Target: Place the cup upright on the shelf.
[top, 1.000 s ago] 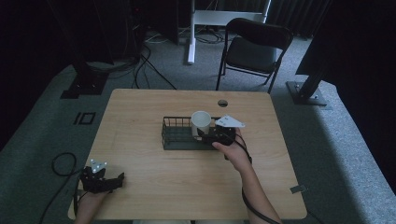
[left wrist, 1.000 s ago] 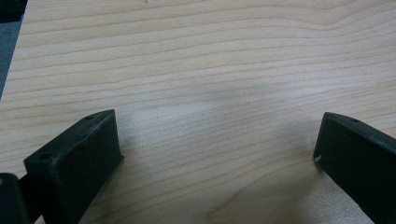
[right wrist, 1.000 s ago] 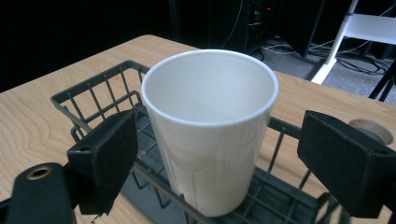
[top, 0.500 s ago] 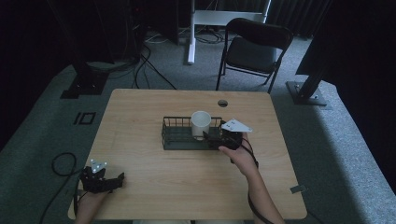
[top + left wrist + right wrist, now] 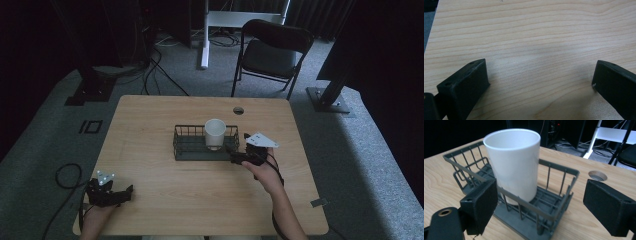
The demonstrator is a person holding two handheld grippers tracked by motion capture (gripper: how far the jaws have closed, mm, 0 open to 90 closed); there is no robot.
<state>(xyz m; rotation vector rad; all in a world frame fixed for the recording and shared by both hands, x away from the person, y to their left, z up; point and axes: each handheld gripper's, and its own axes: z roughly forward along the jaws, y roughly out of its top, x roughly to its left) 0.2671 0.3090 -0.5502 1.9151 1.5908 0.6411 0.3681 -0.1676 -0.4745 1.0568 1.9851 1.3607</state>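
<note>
One white cup (image 5: 513, 163) upright in one wire basket (image 5: 554, 213), two claws, right claw (image 5: 540, 206) and left claw (image 5: 540, 82), gaping empty

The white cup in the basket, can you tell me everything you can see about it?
The white cup is a plain, smooth cylinder with no handle to be seen, open at the top, and looks like ceramic or plastic. It stands upright inside the dark wire basket, at the basket's right end in the high view, its bottom resting on the basket's floor and its top rising well above the rim. The right gripper sits just in front of it with jaws spread wide, not touching it.
</note>
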